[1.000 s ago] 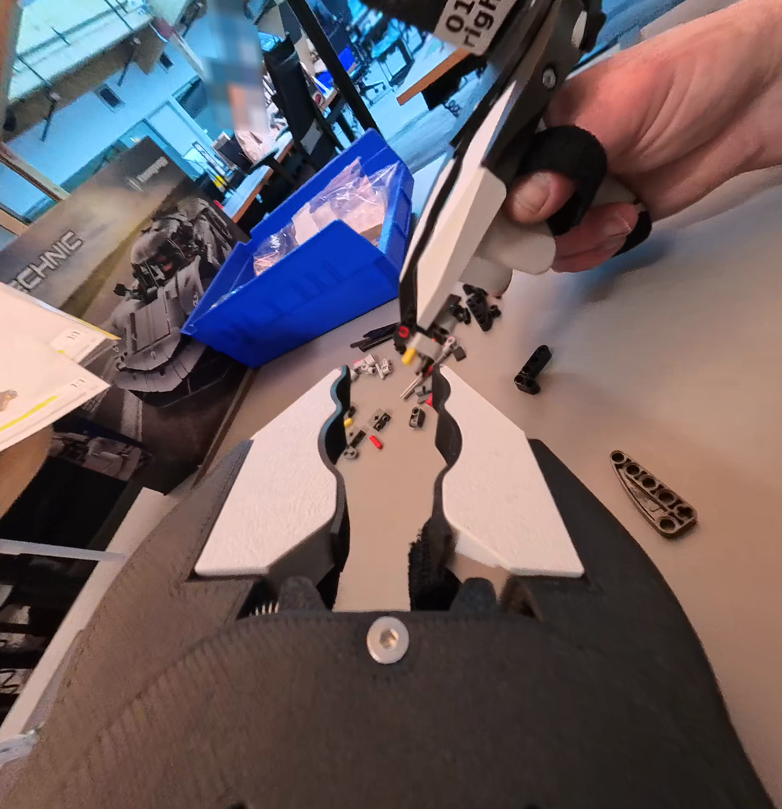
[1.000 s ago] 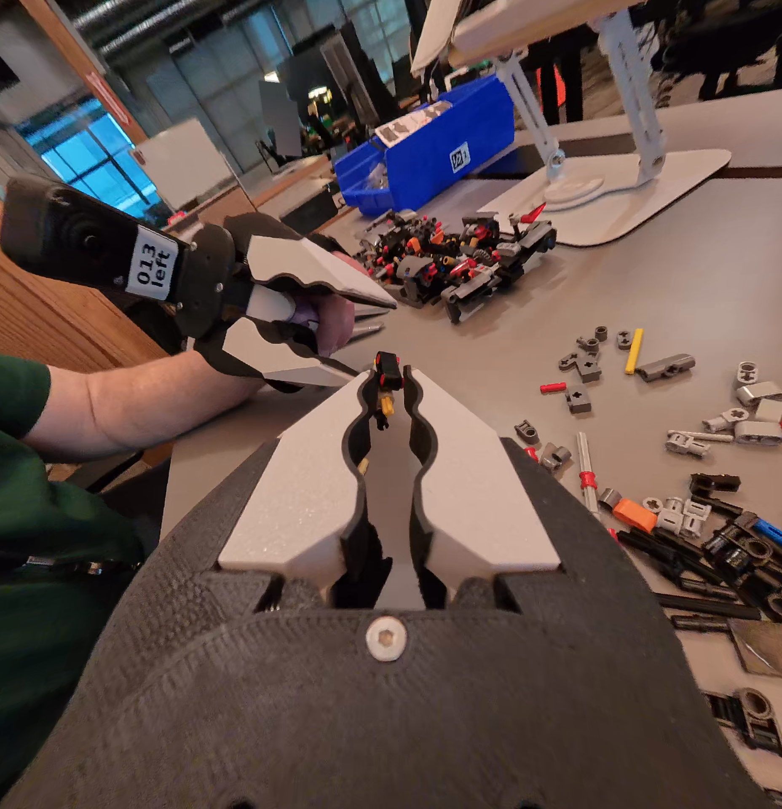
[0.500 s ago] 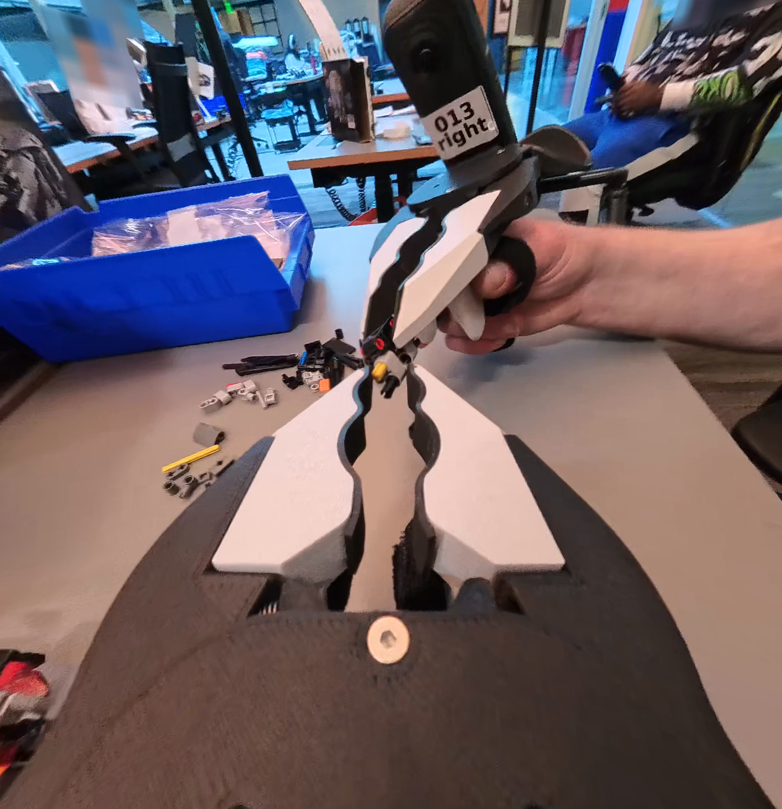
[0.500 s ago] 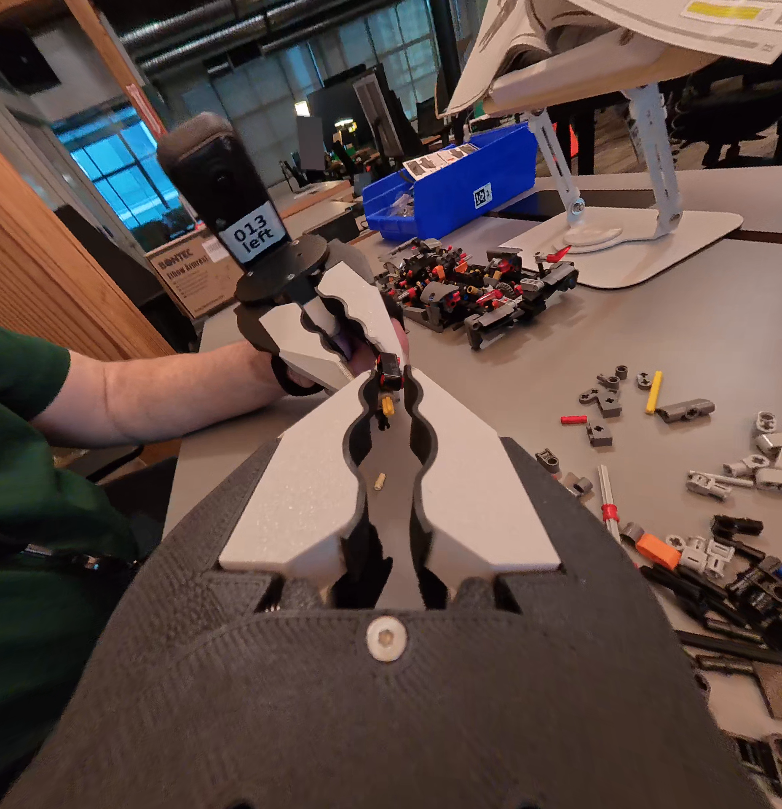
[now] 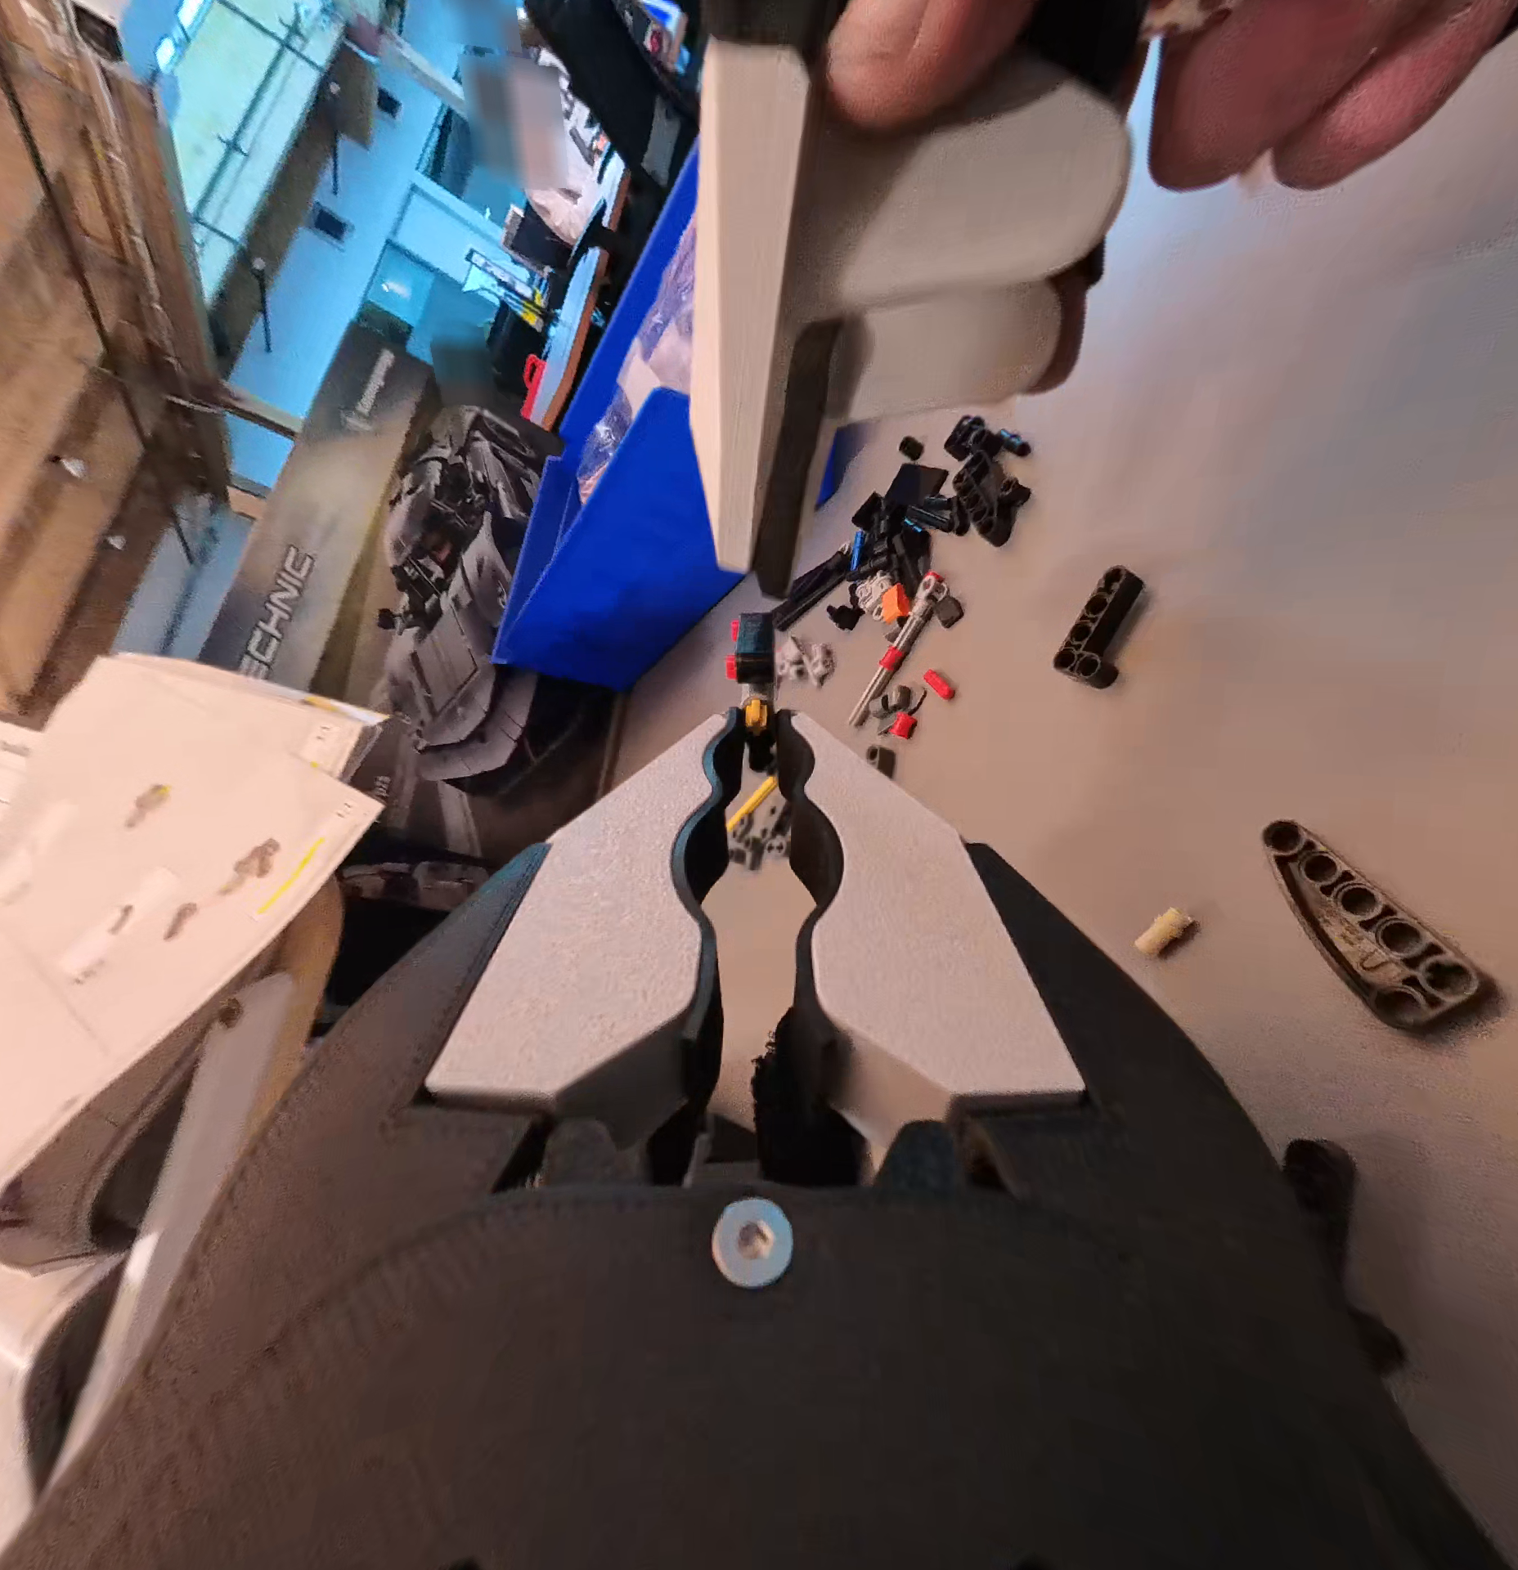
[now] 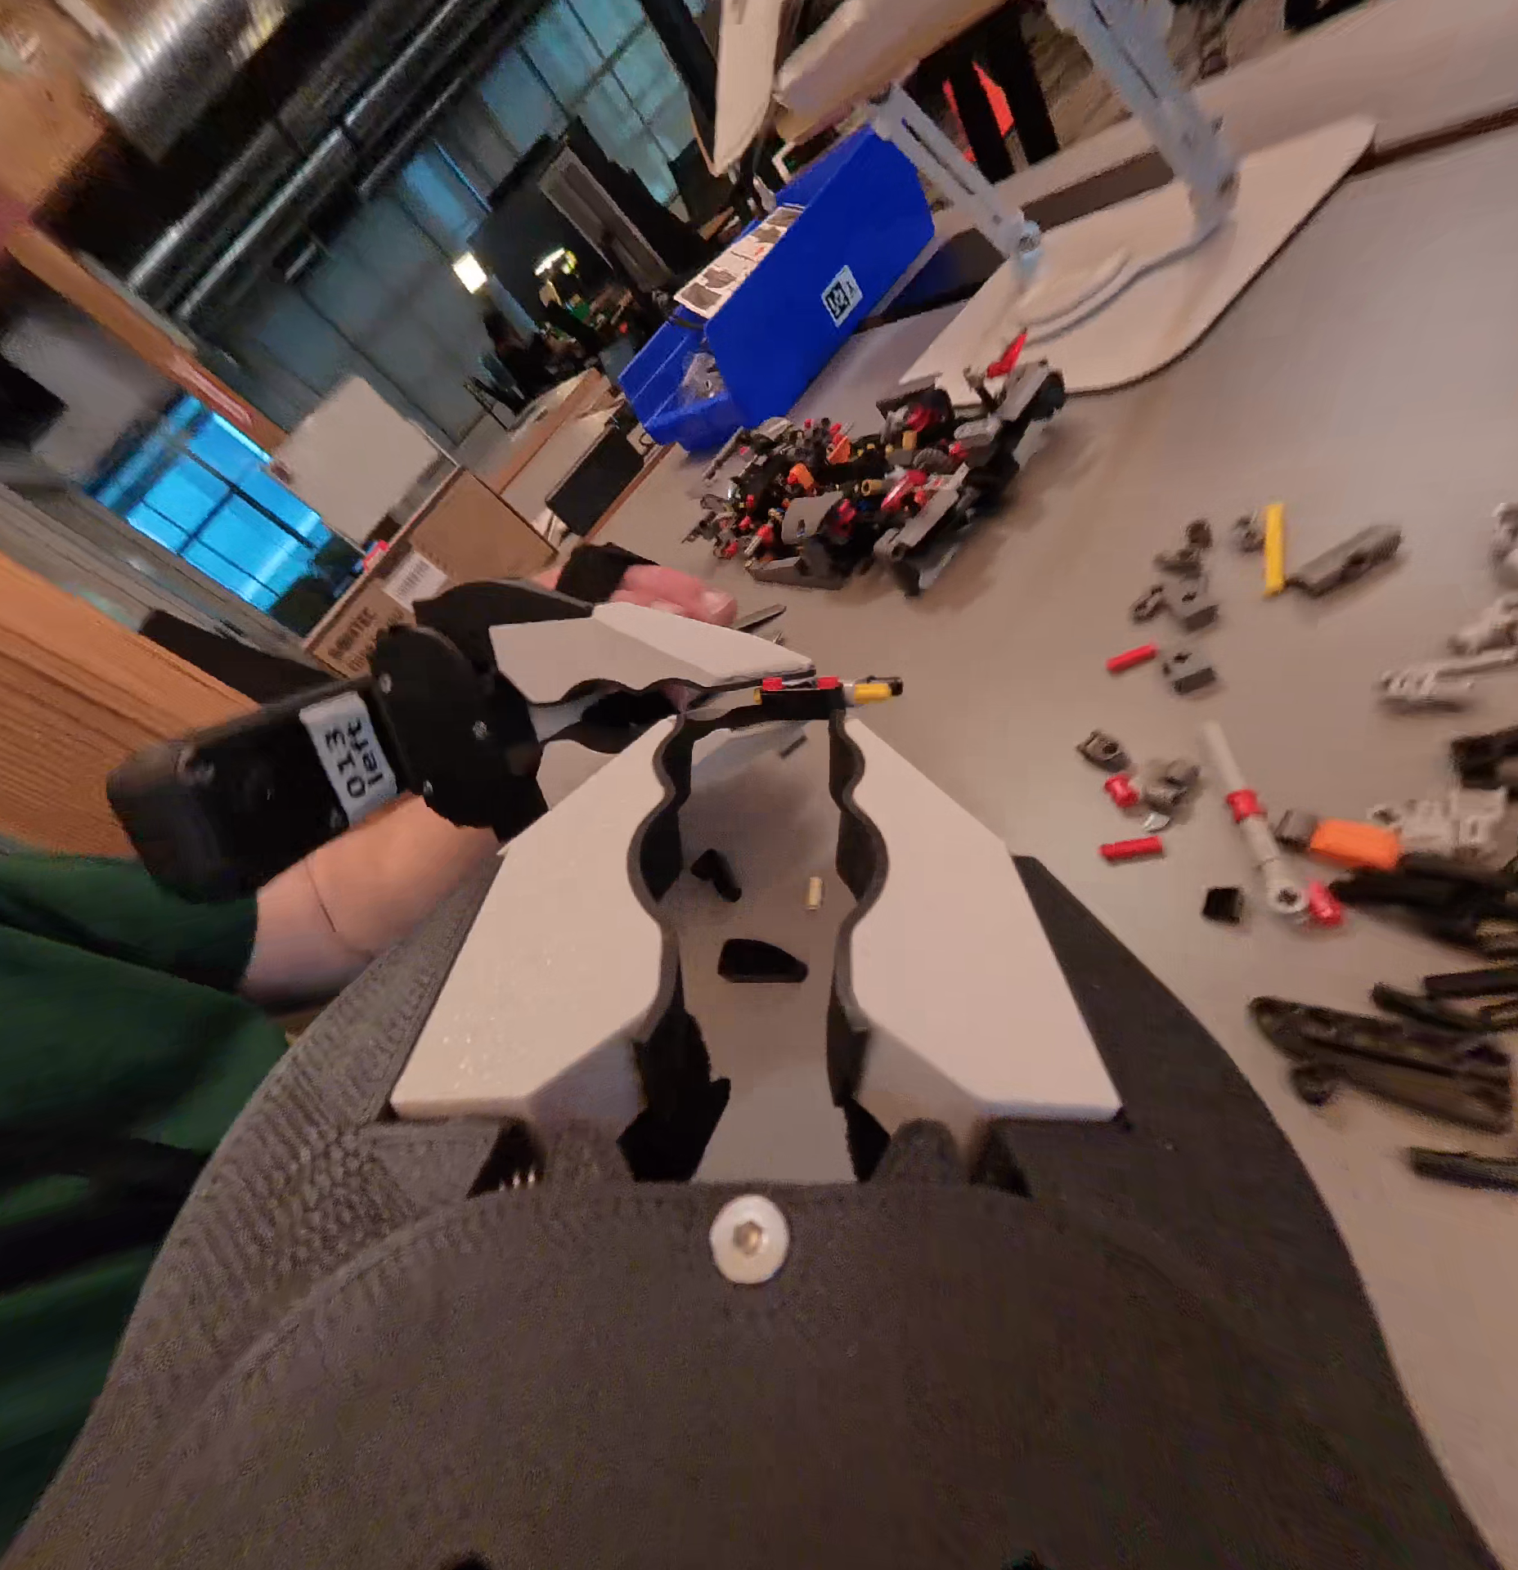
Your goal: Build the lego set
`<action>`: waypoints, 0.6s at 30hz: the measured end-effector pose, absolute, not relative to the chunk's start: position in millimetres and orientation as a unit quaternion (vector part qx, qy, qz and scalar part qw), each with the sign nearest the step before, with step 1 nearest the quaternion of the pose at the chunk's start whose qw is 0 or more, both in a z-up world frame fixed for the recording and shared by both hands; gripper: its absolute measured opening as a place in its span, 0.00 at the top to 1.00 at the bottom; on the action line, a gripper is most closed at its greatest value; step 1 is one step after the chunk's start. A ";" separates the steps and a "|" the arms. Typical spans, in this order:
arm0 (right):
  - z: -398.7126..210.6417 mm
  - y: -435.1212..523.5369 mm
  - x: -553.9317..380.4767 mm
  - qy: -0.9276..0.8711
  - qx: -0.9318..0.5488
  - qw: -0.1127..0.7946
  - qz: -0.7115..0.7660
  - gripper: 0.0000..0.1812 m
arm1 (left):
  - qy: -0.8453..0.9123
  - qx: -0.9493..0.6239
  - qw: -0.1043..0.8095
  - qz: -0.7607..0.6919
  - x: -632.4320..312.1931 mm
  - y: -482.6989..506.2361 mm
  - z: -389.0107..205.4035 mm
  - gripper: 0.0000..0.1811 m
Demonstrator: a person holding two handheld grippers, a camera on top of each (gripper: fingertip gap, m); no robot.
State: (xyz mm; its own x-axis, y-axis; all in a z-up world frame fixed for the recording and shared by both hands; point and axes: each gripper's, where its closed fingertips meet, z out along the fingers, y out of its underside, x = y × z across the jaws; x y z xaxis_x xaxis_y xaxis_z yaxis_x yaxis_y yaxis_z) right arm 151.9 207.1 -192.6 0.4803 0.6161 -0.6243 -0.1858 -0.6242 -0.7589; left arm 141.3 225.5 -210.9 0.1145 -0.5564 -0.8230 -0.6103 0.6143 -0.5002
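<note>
Small black lego sub-assembly [image 6: 811,695] with red and yellow pins, level above the grey table, pinched at one end.

Counts from both views:
- hand-held gripper: 2. Left hand-held gripper [image 5: 756,722], right hand-held gripper [image 6: 754,731].
- small black/red/yellow sub-assembly [image 6: 824,692]: 1
- partly built model [image 6: 874,484]: 1, on the desk [image 6: 1376,357]
- blue bin [image 6: 790,306]: 1 in the right wrist view, 1 in the left; same bin or not, can't tell
- yellow axle [image 6: 1273,548]: 1
- orange piece [image 6: 1352,843]: 1
- tan pin [image 5: 1165,931]: 1
- dark curved holed panel [image 5: 1372,926]: 1
- short black beam [image 5: 1098,627]: 1
- loose red pins: at least 4, blur blocks a full count.
</note>
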 end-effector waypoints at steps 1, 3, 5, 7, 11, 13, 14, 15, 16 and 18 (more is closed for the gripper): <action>-198.3 209.2 151.2 -0.126 -0.764 0.405 0.487 0.84 | 0.667 -0.431 0.607 0.033 141.9 224.1 -210.1 0.97; -205.3 211.9 148.6 -0.104 -0.767 0.395 0.495 0.79 | 0.670 -0.420 0.610 0.060 143.1 223.0 -209.5 0.97; -204.3 214.9 147.0 -0.085 -0.758 0.394 0.513 0.81 | 0.670 -0.411 0.613 0.073 145.7 219.9 -208.7 0.97; -205.7 217.9 144.9 -0.079 -0.756 0.397 0.515 0.86 | 0.670 -0.405 0.616 0.092 147.0 219.9 -209.3 0.97; -204.8 219.0 143.5 -0.071 -0.736 0.396 0.544 0.87 | 0.671 -0.396 0.620 0.093 147.3 218.2 -207.8 0.97; -202.7 218.3 143.7 -0.069 -0.727 0.397 0.556 0.87 | 0.669 -0.391 0.624 0.098 147.5 217.4 -205.8 0.97; -201.3 218.4 143.9 -0.064 -0.723 0.394 0.564 0.87 | 0.668 -0.389 0.627 0.100 147.9 216.8 -204.5 0.97; -199.9 218.4 144.1 -0.057 -0.717 0.391 0.574 0.87 | 0.669 -0.384 0.629 0.100 148.3 215.6 -203.6 0.97; -198.4 218.5 144.0 -0.050 -0.711 0.385 0.586 0.87 | 0.668 -0.380 0.631 0.104 148.4 214.6 -202.5 0.97; -197.0 218.6 144.3 -0.037 -0.702 0.375 0.604 0.87 | 0.668 -0.375 0.633 0.109 149.2 213.4 -201.4 0.97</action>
